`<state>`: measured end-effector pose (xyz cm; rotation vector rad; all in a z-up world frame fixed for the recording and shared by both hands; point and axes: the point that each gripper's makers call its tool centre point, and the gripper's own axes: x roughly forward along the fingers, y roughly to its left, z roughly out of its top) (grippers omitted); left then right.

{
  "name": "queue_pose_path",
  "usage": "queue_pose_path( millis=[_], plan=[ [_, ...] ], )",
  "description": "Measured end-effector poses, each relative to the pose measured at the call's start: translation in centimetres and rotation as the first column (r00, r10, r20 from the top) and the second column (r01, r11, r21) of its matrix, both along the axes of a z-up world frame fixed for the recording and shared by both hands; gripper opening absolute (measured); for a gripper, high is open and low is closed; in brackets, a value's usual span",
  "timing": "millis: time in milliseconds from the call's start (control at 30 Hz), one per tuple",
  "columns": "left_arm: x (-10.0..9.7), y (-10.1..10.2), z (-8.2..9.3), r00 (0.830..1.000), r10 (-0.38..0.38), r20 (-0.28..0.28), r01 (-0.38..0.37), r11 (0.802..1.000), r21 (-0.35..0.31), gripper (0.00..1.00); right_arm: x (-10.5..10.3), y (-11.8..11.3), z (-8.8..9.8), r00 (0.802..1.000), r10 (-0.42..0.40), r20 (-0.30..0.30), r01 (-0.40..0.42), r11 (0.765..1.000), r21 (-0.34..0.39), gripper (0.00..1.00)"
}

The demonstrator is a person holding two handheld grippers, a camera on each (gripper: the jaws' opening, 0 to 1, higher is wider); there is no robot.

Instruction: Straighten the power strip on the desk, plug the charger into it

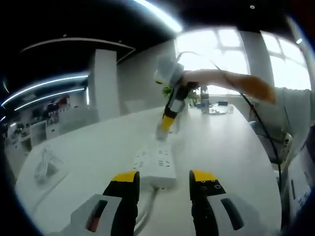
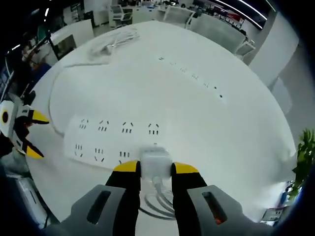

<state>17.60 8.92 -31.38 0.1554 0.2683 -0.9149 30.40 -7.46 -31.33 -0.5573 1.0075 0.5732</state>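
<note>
A white power strip [image 1: 156, 162] lies lengthwise on the white desk [image 1: 226, 147], its near end just ahead of my left gripper [image 1: 165, 177], whose jaws stand open on either side of it. A person's arm brings my right gripper [image 1: 165, 127] down over the strip's far end. In the right gripper view that gripper [image 2: 156, 168] is shut on a white charger [image 2: 156, 158], which sits at the near edge of the power strip [image 2: 115, 137] by the socket rows. Whether its prongs are in, I cannot tell. The left gripper [image 2: 35, 135] hovers open off the strip's left end.
The charger's cord [image 2: 157, 202] loops under my right jaws. The strip's cable [image 2: 51, 98] arcs along the desk edge. A bagged bundle of white cable [image 1: 47, 167] lies at the left. Bottles [image 1: 204, 101] and a plant [image 1: 170, 90] stand at the far end.
</note>
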Motion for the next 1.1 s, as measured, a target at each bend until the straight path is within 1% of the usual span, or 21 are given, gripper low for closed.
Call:
queue_pose_path(
  millis=[67, 133, 200, 300, 400, 500, 600, 733, 800, 833, 933, 1000, 1067, 1100],
  plan=[
    [-0.1, -0.1, -0.1, 1.0, -0.003, -0.002, 0.003, 1.0, 0.002, 0.41, 0.1, 0.2, 0.1, 0.999, 0.029, 0.021, -0.027, 0.997, -0.077, 0.23],
    [-0.1, -0.2, -0.1, 1.0, -0.006, -0.003, 0.006, 1.0, 0.003, 0.41, 0.2, 0.6, 0.1, 0.999, 0.041, 0.028, -0.038, 0.995, -0.095, 0.23],
    [-0.2, -0.2, -0.2, 1.0, -0.009, -0.005, 0.009, 1.0, 0.005, 0.41, 0.5, 0.7, 0.1, 0.999, 0.042, 0.019, -0.04, 0.994, -0.099, 0.23],
    [-0.2, -0.2, -0.3, 1.0, -0.008, -0.007, 0.008, 1.0, 0.006, 0.41, 0.6, 0.5, 0.0, 0.998, 0.048, -0.032, -0.051, 0.995, -0.092, 0.23],
    [-0.1, -0.1, -0.3, 1.0, -0.005, -0.011, 0.005, 1.0, 0.004, 0.41, 0.8, 0.3, -0.1, 0.993, 0.028, -0.115, -0.035, 0.997, -0.065, 0.23],
    [-0.2, 0.0, -0.3, 1.0, -0.003, -0.012, 0.003, 1.0, 0.003, 0.41, 0.7, 0.4, -0.3, 0.988, 0.031, -0.15, -0.044, 0.995, -0.084, 0.23],
    [-0.2, 0.0, -0.4, 1.0, -0.004, -0.016, 0.004, 1.0, 0.002, 0.41, 0.4, 0.6, -0.4, 0.988, 0.038, -0.147, -0.059, 0.988, -0.144, 0.23],
    [-0.3, 0.0, -0.4, 1.0, -0.006, -0.019, 0.006, 1.0, 0.001, 0.41, 0.4, 0.9, -0.5, 0.992, 0.043, -0.119, -0.065, 0.979, -0.191, 0.23],
    [-0.4, -0.1, -0.5, 1.0, -0.01, -0.024, 0.01, 1.0, -0.002, 0.41, 0.4, 0.7, -0.6, 0.99, 0.058, -0.126, -0.085, 0.972, -0.22, 0.23],
    [-0.4, -0.2, -0.5, 1.0, -0.014, -0.027, 0.014, 1.0, -0.007, 0.41, 0.4, 0.6, -0.6, 0.989, 0.057, -0.137, -0.087, 0.972, -0.218, 0.23],
    [-0.6, -0.4, -0.6, 0.999, -0.021, -0.036, 0.02, 1.0, -0.017, 0.41, 0.4, 0.1, -0.9, 0.975, 0.04, -0.219, -0.079, 0.982, -0.17, 0.22],
    [-0.5, -0.3, -0.7, 0.999, -0.015, -0.032, 0.015, 1.0, -0.005, 0.41, 0.4, -0.2, -1.2, 0.965, 0.02, -0.263, -0.06, 0.988, -0.143, 0.22],
    [-0.5, -0.3, -0.8, 0.999, -0.012, -0.032, 0.012, 1.0, -0.001, 0.41, 0.7, -0.1, -1.2, 0.964, 0.031, -0.264, -0.072, 0.987, -0.145, 0.22],
    [-0.5, -0.3, -0.8, 0.999, -0.012, -0.035, 0.012, 1.0, -0.002, 0.41, 0.7, -0.1, -1.2, 0.963, 0.038, -0.265, -0.088, 0.98, -0.179, 0.22]
  ],
)
